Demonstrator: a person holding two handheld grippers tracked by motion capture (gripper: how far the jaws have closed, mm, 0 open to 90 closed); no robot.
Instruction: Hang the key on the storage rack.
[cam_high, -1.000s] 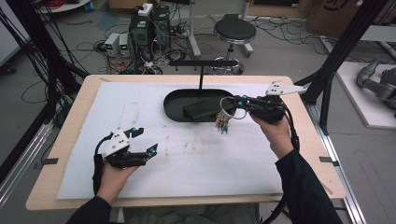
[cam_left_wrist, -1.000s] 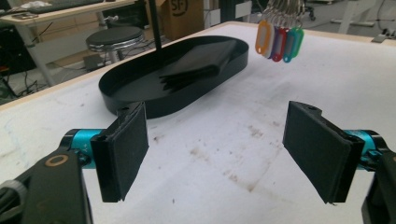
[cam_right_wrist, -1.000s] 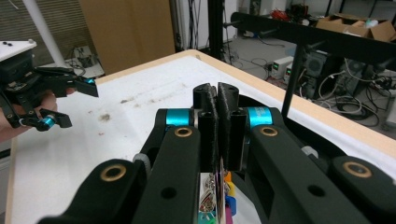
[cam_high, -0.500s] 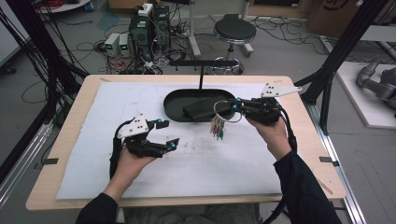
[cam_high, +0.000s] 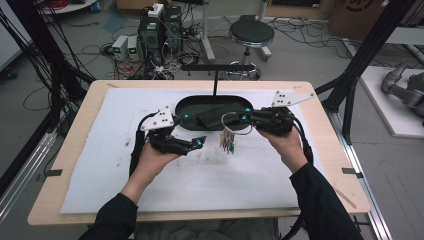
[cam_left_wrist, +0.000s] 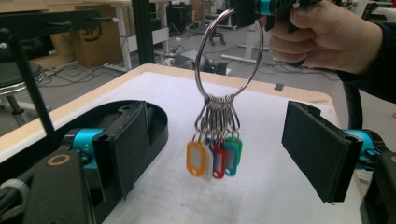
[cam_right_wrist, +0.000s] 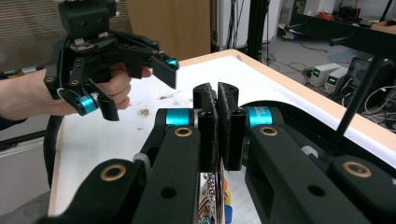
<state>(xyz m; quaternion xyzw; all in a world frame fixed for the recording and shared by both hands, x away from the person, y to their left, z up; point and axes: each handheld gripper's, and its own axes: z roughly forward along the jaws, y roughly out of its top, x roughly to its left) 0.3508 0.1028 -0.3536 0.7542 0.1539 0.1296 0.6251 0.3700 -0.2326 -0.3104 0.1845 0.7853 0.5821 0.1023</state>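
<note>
Key ring (cam_left_wrist: 229, 56) hangs pinched in our right gripper (cam_high: 246, 117); left gripper (cam_high: 192, 144) moved in from table's left, jaws wide, just narrowing, nothing between.

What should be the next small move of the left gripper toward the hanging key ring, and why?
Probably ease the left gripper forward until its open jaws straddle the coloured key tags, then close. The right gripper is shut on the metal ring and holds it above the white mat, so the tags hang free. The left jaws have just been closing a little, with nothing between their pads yet.
</note>
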